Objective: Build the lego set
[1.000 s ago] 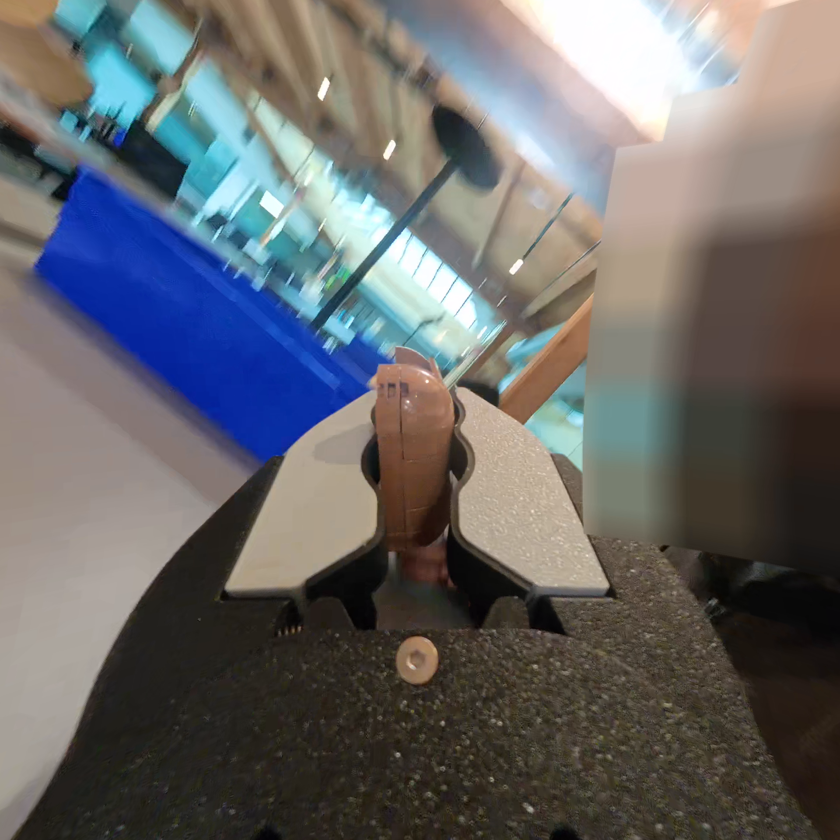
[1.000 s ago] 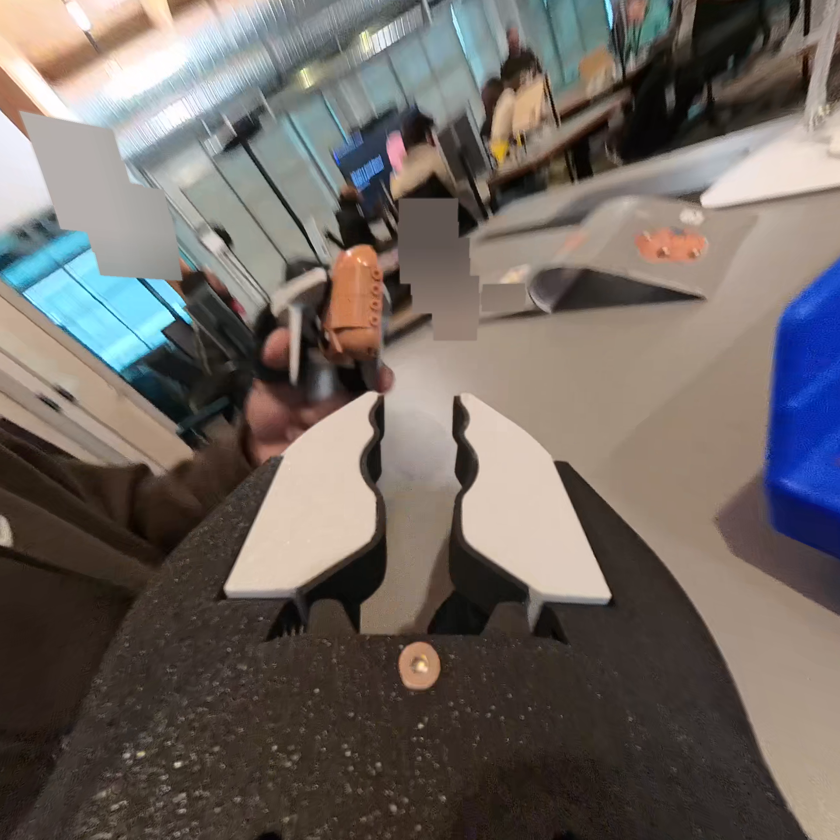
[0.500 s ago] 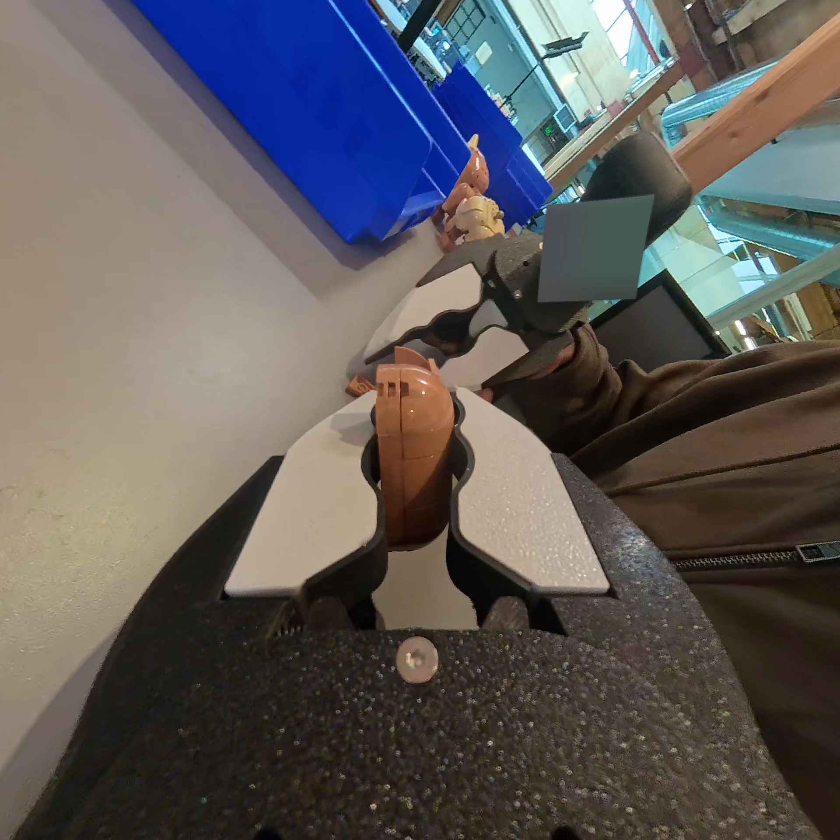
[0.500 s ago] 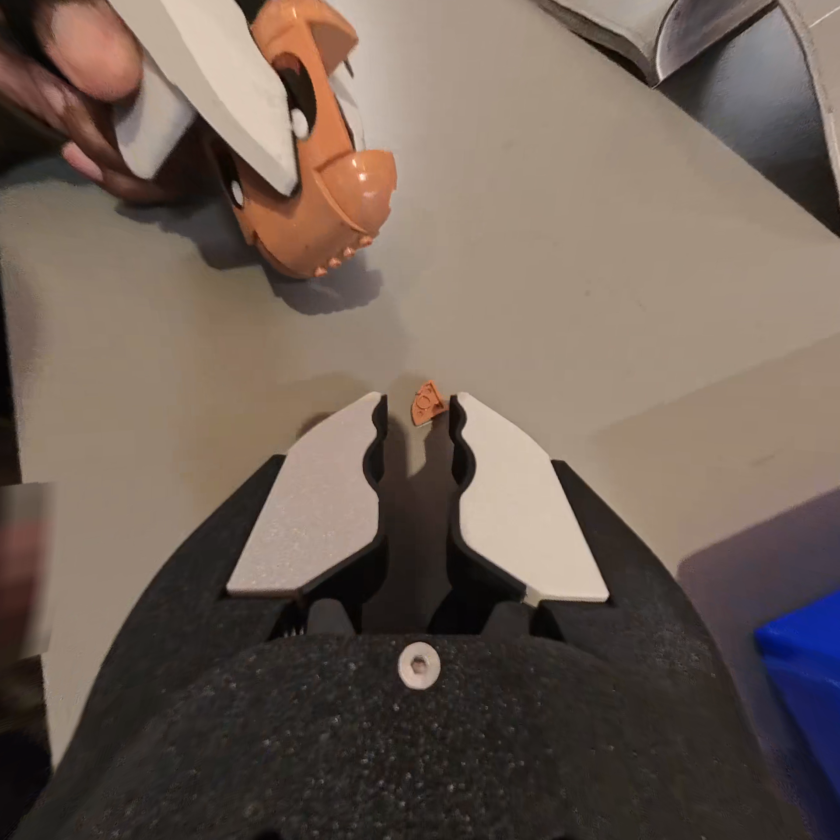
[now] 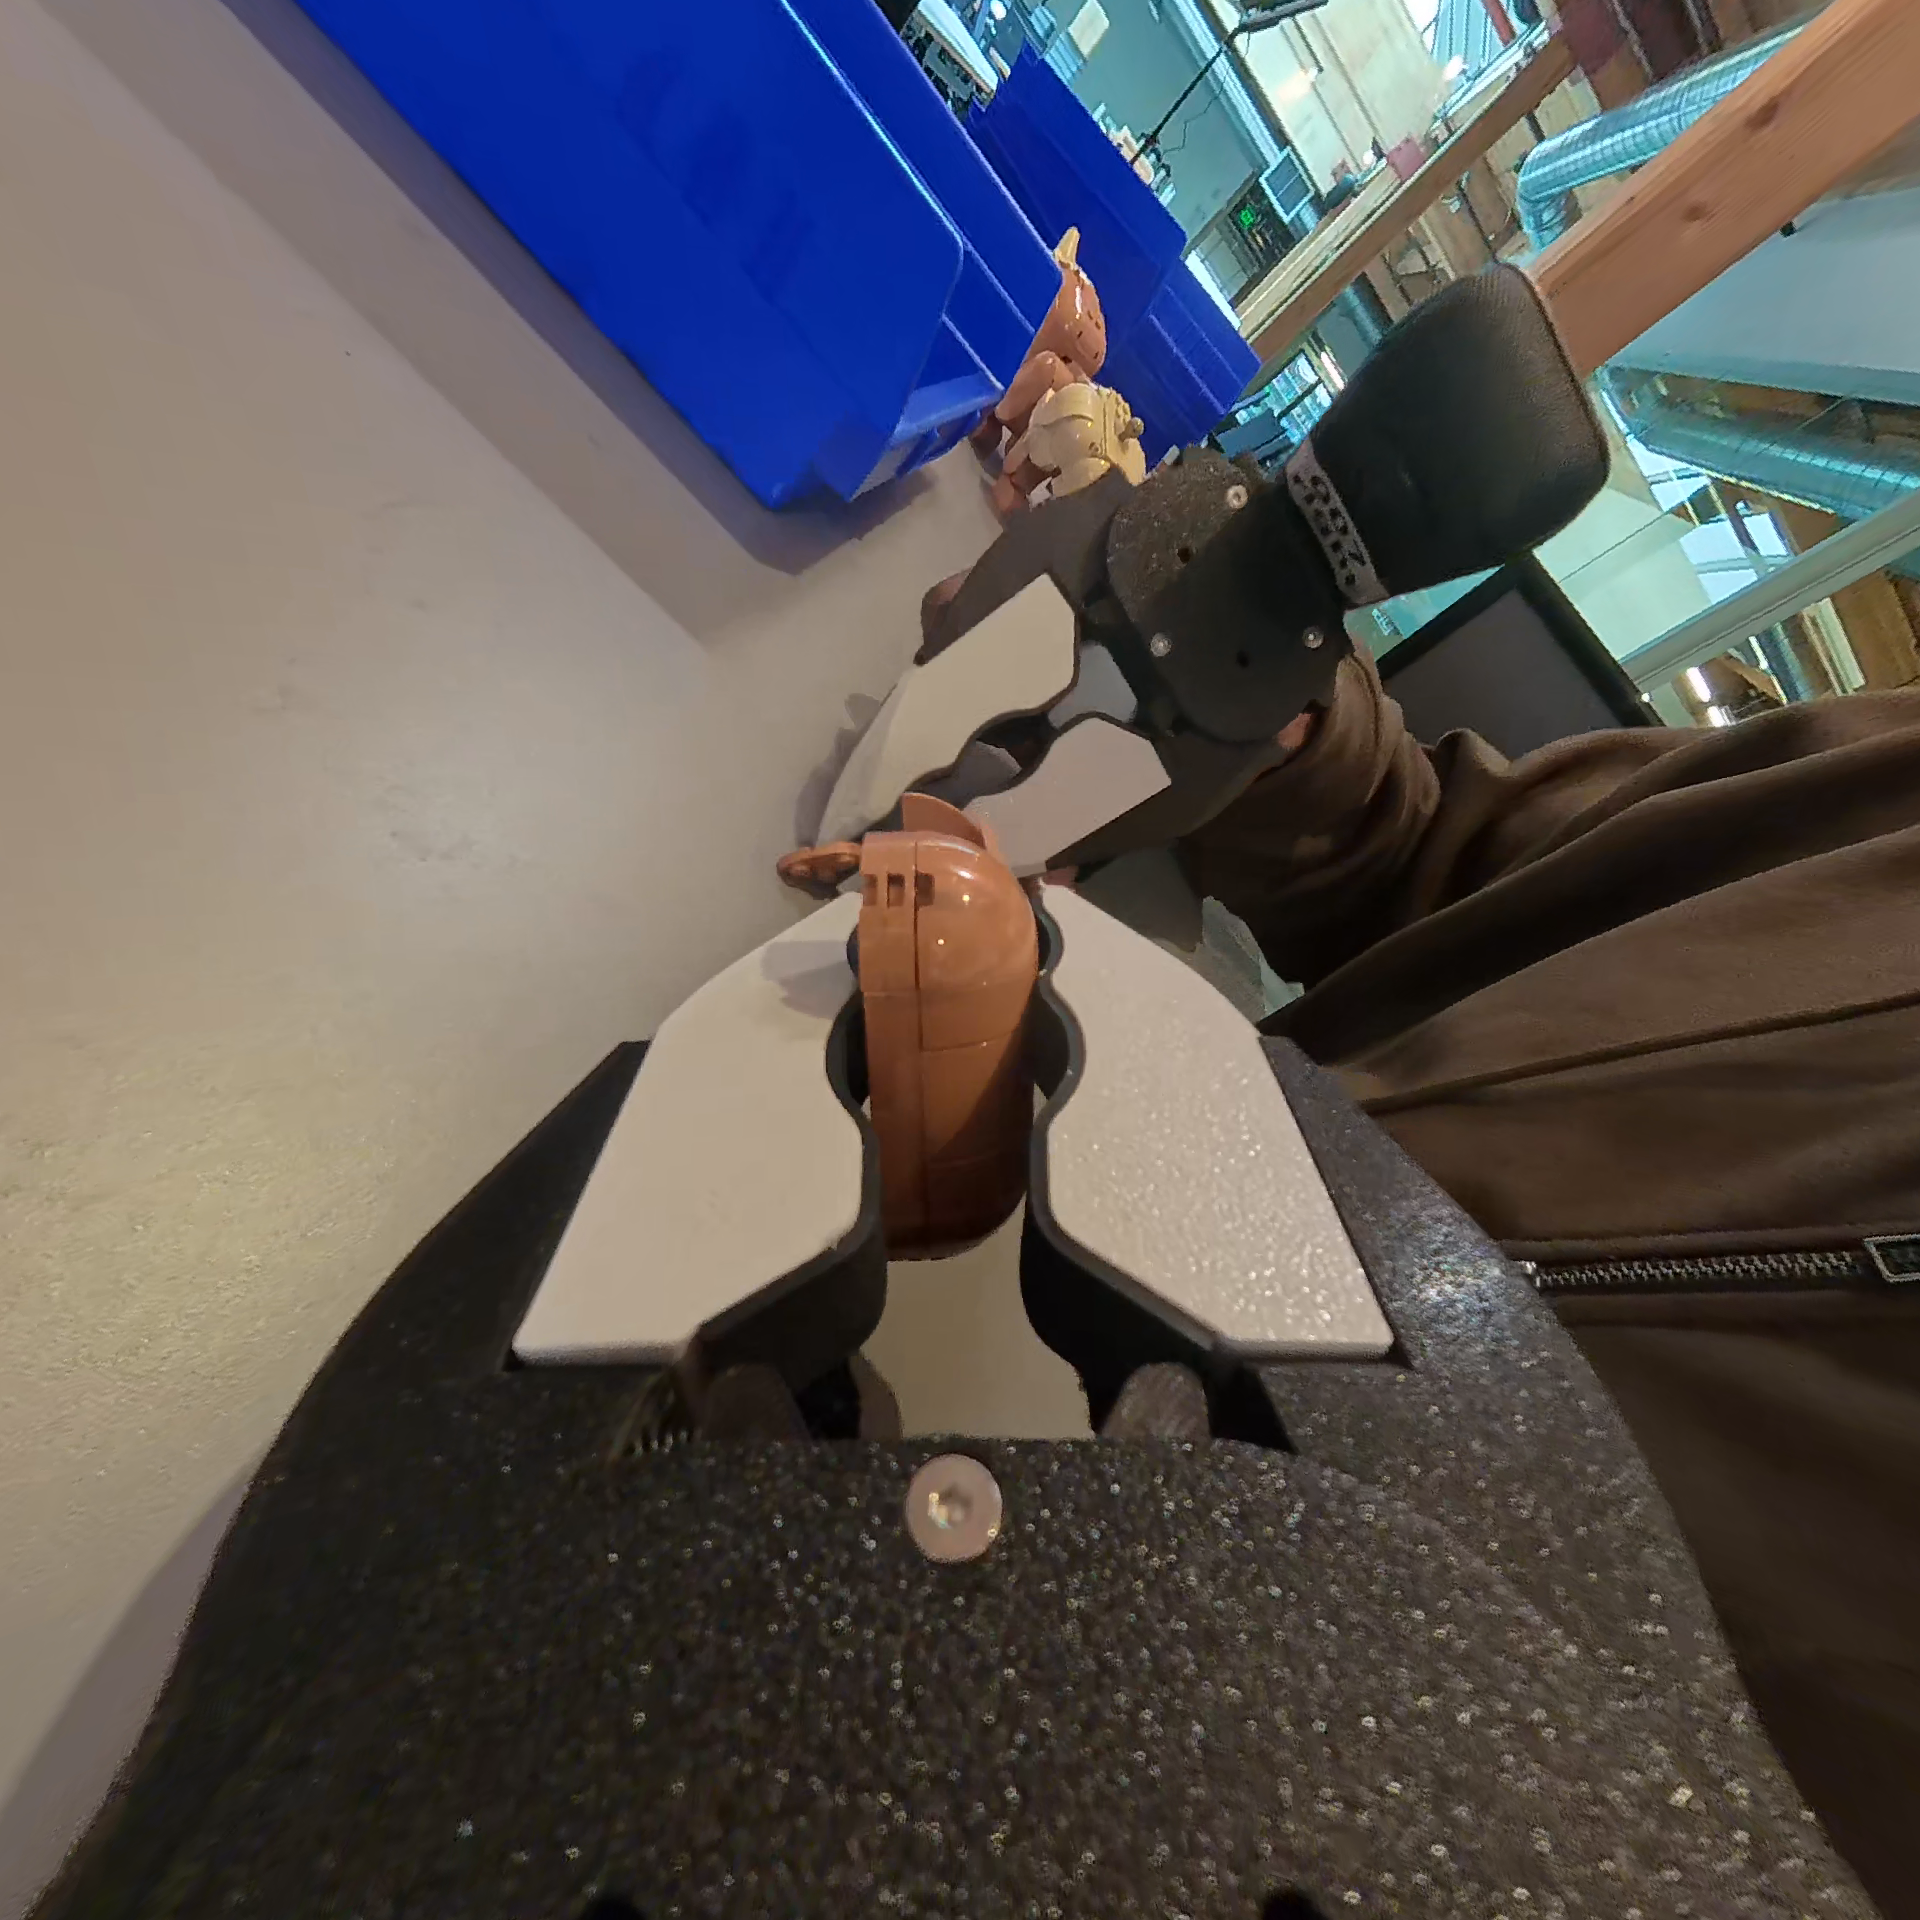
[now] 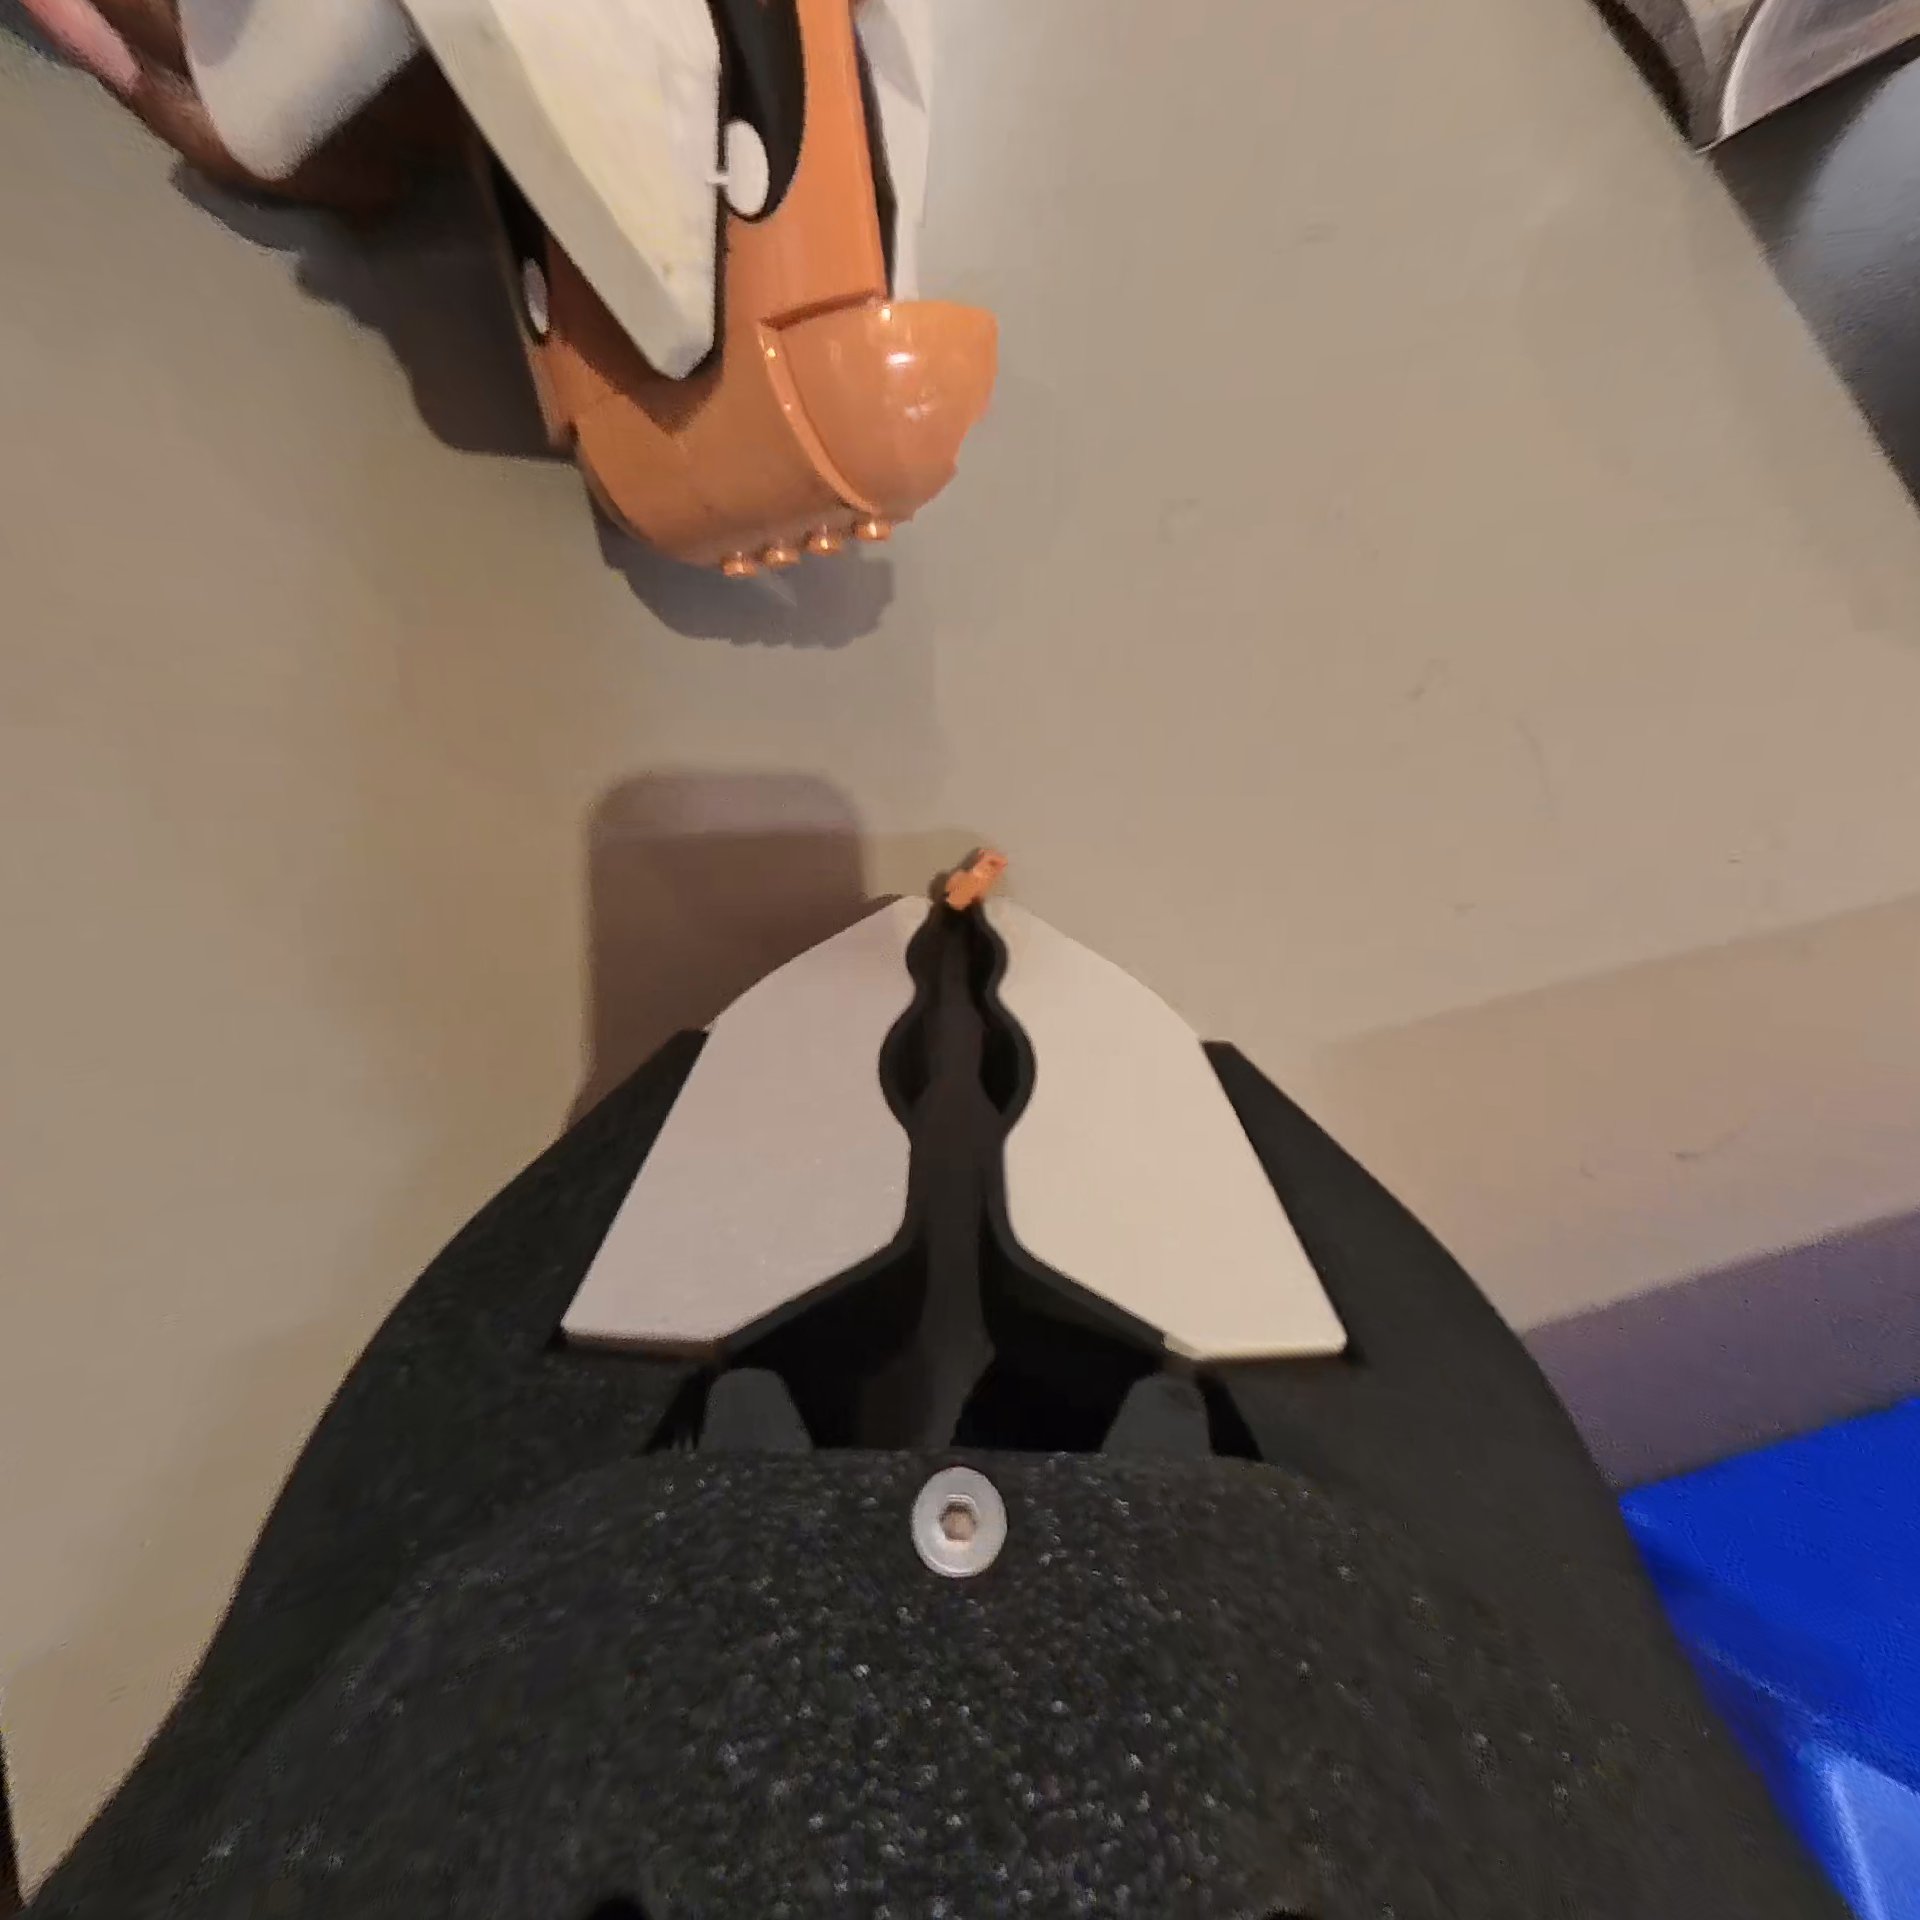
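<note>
While the left gripper [image 5: 945, 997] clamps the brown assembly [image 5: 940, 1049], right fingers [image 6: 1091, 1039] pinch a small piece [image 6: 971, 881].

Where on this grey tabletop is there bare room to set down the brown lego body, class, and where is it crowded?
Free: the table left of the left claw, bordered by the blue bins; also the stretch right of the brown lego body, toward the booklet corner. Crowded: around the right claw pinching the small orange piece, and by the lego figures.

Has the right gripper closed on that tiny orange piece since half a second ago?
Yes. The right gripper has shut on the tiny orange piece, which is now pinched at its tips above the grey table.
</note>
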`<state>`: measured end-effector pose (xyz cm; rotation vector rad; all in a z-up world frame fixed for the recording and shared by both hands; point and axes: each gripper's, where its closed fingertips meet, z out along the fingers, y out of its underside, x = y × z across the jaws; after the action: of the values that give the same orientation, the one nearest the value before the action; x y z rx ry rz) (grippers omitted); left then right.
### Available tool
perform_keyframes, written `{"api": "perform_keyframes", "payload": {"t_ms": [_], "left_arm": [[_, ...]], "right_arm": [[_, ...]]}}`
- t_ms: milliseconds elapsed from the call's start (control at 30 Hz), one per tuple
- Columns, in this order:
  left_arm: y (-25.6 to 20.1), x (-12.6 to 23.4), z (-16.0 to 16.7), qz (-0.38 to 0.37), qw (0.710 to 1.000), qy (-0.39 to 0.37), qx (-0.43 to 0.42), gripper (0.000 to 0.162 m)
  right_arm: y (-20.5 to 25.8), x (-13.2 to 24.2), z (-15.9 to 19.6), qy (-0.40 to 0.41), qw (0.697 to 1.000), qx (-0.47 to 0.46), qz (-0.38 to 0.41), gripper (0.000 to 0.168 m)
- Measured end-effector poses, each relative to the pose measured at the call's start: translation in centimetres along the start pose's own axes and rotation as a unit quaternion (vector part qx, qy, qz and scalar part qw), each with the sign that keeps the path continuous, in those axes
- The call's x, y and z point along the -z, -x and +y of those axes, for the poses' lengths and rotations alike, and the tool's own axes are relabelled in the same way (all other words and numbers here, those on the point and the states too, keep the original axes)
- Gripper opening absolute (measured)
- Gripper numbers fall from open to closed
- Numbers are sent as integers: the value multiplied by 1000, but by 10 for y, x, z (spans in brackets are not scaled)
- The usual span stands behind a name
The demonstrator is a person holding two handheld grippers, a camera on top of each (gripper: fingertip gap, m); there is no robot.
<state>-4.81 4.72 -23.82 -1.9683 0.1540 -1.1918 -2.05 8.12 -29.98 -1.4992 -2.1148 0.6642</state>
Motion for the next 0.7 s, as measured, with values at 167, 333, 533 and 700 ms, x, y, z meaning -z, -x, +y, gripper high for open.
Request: {"api": "perform_keyframes", "payload": {"t_ms": [167,333,533,700], "left_arm": [[-9,-2,5,19,999,15,-40,26],[-27,1,5,54,986,7,-156,26],[-35,2,9,62,936,14,-347,26],[-32,0,-5,85,884,-15,-459,26]], "right_arm": [[1,-1,0,-4,999,-25,-27,3],[0,7,-11,-62,991,-81,-84,3],[5,38,-43,-194,964,-73,-168,2],[11,70,-66,-282,928,-28,-240,3]]}}
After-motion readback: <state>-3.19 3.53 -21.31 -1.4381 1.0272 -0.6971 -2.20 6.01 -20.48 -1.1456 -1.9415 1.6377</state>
